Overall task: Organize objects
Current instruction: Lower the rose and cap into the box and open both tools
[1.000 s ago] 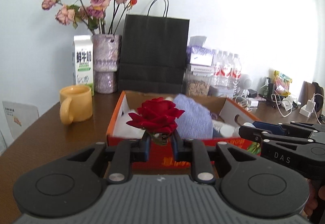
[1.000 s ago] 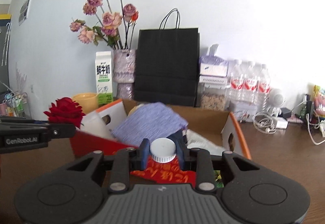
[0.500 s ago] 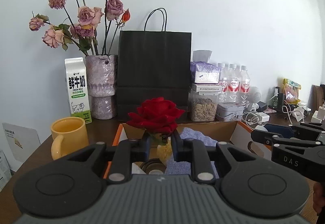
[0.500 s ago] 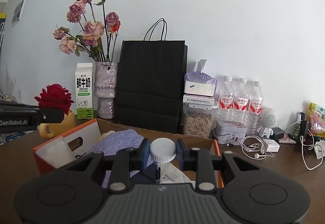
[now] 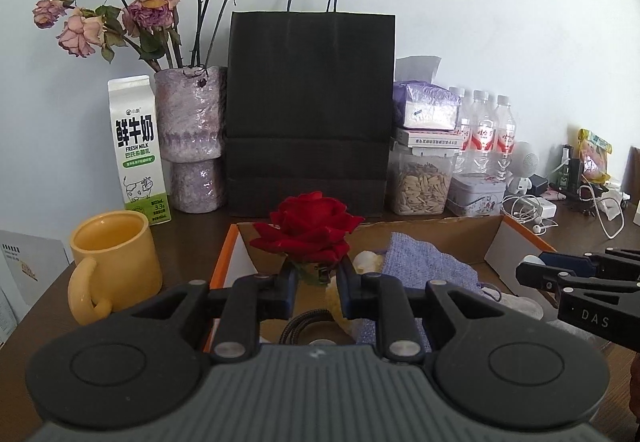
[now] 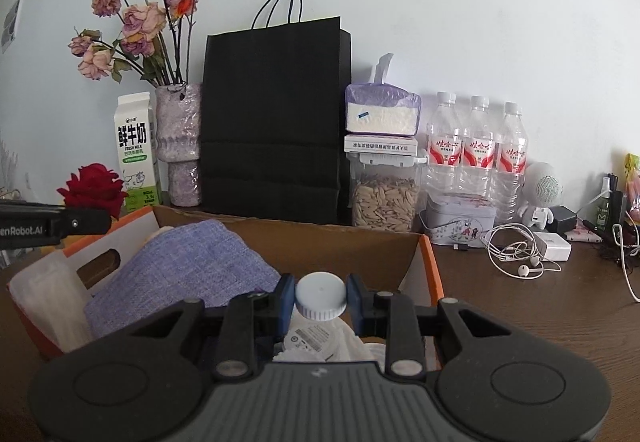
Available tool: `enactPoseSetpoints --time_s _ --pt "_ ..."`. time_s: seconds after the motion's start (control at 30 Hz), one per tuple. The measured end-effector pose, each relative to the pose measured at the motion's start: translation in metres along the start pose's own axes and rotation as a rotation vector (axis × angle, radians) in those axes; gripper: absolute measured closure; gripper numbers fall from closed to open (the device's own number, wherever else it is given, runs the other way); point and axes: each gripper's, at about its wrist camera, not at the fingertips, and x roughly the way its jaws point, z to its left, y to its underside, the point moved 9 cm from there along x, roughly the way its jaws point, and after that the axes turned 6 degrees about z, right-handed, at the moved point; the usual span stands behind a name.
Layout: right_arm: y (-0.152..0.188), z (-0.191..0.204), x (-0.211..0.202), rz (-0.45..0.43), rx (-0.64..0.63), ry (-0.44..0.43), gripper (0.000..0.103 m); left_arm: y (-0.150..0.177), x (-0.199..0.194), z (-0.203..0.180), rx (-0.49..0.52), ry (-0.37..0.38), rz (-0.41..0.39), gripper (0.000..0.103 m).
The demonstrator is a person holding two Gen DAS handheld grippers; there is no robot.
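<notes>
Now both grippers carry items above the cardboard box [image 6: 332,238].
Left gripper [image 5: 316,282] pinches a light, fragile red rose [image 5: 310,228] below the bloom; right gripper [image 6: 320,300] clamps a white cap [image 6: 320,296], probably a rigid bottle's, over the box's right end.

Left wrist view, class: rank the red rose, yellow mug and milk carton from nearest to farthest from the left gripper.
1. Red rose, clamped in the left gripper.
2. Yellow mug, on the table at left.
3. Milk carton, behind the mug, by the wall.
</notes>
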Motion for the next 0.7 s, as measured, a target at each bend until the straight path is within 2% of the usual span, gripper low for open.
enactPoseSetpoints --time_s 0.1,0.17,0.2,0.23,0.27,0.3,0.33,0.4,0.7 --pt "0.003 0.004 -0.002 0.003 -0.013 -0.006 0.076 0.003 0.002 0.001 0.004 0.001 0.013 0.082" --pt "0.004 0.006 -0.002 0.005 -0.021 -0.003 0.075 0.002 -0.002 -0.001 0.005 0.006 -0.002 0.078" --pt "0.004 0.006 -0.002 0.006 -0.023 0.0 0.067 0.0 -0.005 -0.001 0.003 0.001 -0.016 0.066" --pt "0.005 0.006 -0.003 0.009 -0.021 0.003 0.048 -0.001 -0.008 -0.001 0.005 -0.002 -0.031 0.045" --pt "0.005 0.006 -0.003 0.006 -0.019 0.007 0.036 -0.002 -0.011 -0.001 0.006 -0.006 -0.049 0.032" --pt "0.004 0.005 -0.005 -0.005 -0.018 0.012 0.013 -0.004 -0.014 -0.002 0.006 -0.012 -0.07 0.007" --pt "0.002 0.005 -0.008 -0.021 -0.015 0.02 0.0 -0.006 -0.017 -0.002 0.008 -0.022 -0.094 0.0" --pt "-0.001 0.005 -0.013 -0.05 -0.013 0.028 0.0 -0.008 -0.021 -0.006 0.027 -0.034 -0.123 0.0" --pt "0.004 0.005 -0.01 -0.019 -0.003 0.019 0.0 -0.005 -0.017 -0.008 0.022 -0.028 -0.097 0.0"
